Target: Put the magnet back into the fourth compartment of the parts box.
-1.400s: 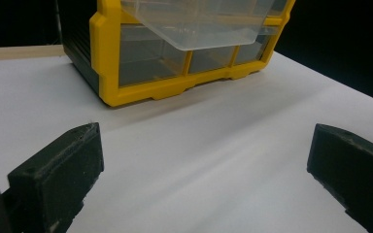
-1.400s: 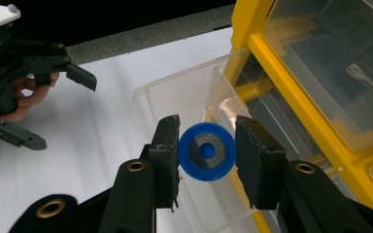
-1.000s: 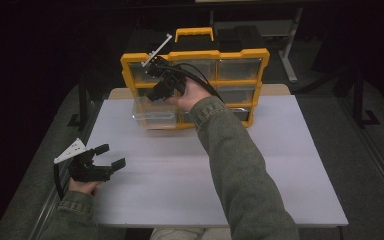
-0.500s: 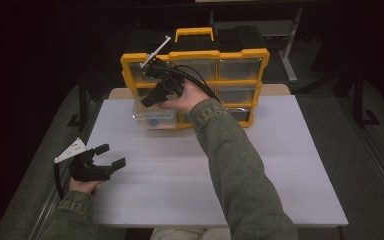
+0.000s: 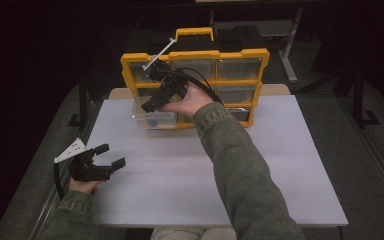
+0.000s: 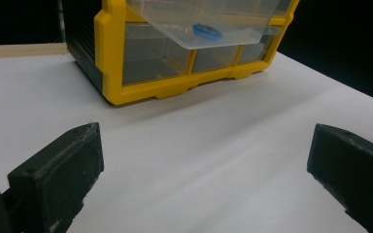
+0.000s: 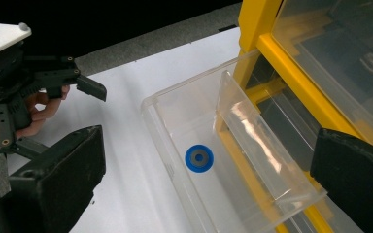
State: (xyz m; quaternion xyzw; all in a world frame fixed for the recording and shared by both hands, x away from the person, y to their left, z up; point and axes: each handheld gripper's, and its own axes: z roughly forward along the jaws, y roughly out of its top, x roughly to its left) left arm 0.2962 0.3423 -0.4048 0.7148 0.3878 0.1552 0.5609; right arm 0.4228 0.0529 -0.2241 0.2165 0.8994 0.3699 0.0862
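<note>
At the near left corner of the white table [image 5: 280,165], the left gripper [image 5: 111,155] is held low in the person's left hand [image 5: 82,186], its grey three-cornered plate [image 5: 70,150] on top. Its jaws are seen spread wide apart with nothing between them; in the left gripper view only bare table surface lies between the two black jaws, and the cabinet stands beyond them.

Farther right, at the far middle of the table, a yellow drawer cabinet [image 5: 130,75] with a yellow carry handle [image 5: 195,33] is stood upright, its front fitted with clear drawers. One clear drawer [image 5: 152,119] at the lower left of the cabinet is seen pulled out toward the near side. A blue ring [image 7: 198,158] with a grey centre is found lying flat on the floor of this drawer, left of a clear divider [image 7: 257,141] in the right gripper view. The ring is also seen through the drawer's underside in the left gripper view [image 6: 207,33].

The right gripper [image 5: 155,102] is held by the person's right hand [image 5: 190,100] above the open drawer, just in front of the cabinet face, the green-sleeved forearm [image 5: 240,170] reaching across the table from the near edge. In the right gripper view its jaws are shown released, set wide to either side of the drawer, clasping nothing; the ring lies below, between them and untouched.
</note>
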